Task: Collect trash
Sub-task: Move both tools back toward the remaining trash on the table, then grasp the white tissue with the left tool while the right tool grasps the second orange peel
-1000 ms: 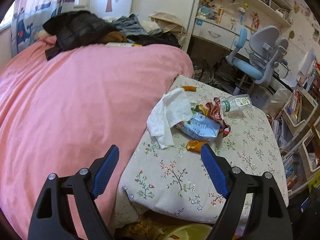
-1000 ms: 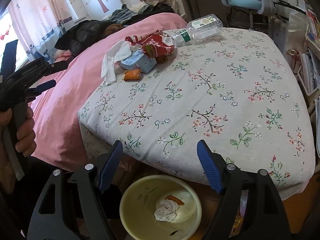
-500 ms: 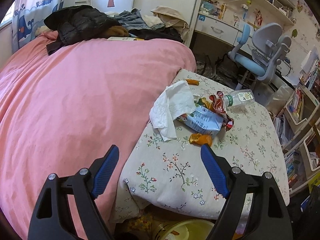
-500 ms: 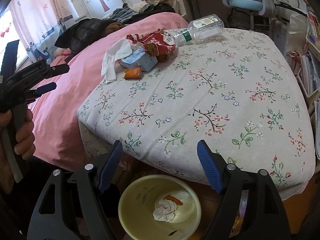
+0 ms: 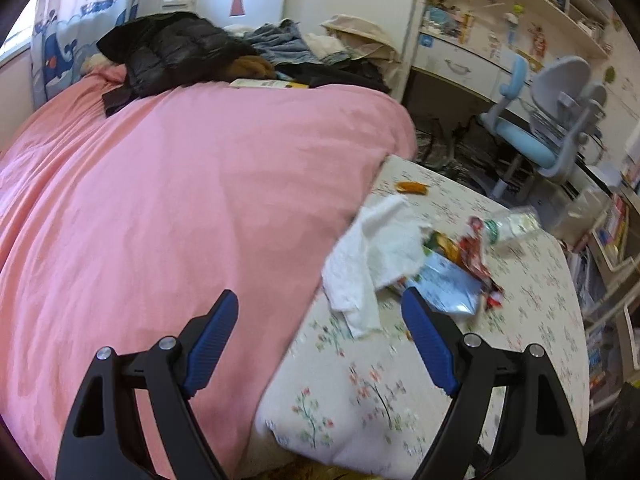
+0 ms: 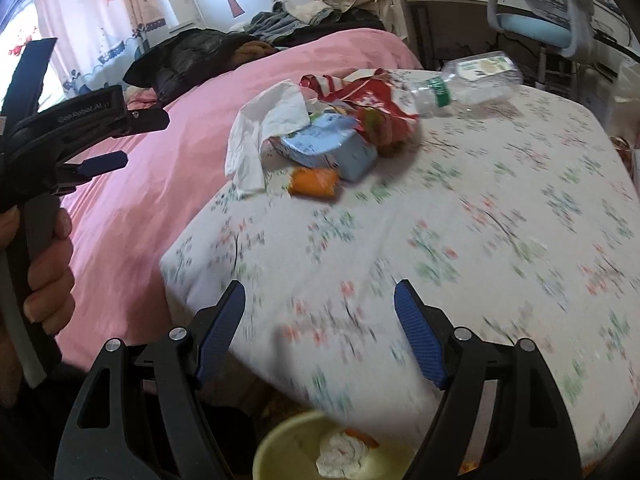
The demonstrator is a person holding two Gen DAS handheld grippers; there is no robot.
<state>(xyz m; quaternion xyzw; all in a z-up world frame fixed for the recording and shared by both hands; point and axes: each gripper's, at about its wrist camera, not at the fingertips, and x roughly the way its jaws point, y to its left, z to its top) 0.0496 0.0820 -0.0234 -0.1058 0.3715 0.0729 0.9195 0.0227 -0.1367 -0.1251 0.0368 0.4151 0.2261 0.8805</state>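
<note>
While the left wrist view looks across a pink bed (image 5: 180, 200), the left hand-held gripper (image 5: 316, 336) stands with its ribbed blue pads well apart and nothing between them. Trash lies near the far left corner of the worktop (image 5: 400, 400), which wears a floral cloth: a crumpled white tissue (image 5: 376, 256) hanging toward the bed-side edge, a glossy light-blue packet (image 5: 448, 288) beside it, a red wrapper (image 5: 476, 256), and a clear plastic bottle (image 5: 512, 224), blurred. A small orange scrap (image 5: 412, 187) by the far edge shows only here.

From the right wrist view, the right hand-held gripper (image 6: 320, 332) is likewise spread wide and empty, above the near edge. Only this view shows a pale yellow bowl (image 6: 280, 448) below that edge, holding a wadded tissue, and a hand (image 6: 48, 272) gripping the other tool. An orange wrapper (image 6: 314, 183) lies just nearer than the packet. The bottle's long axis runs along the far edge, green cap end toward the red wrapper.
</note>
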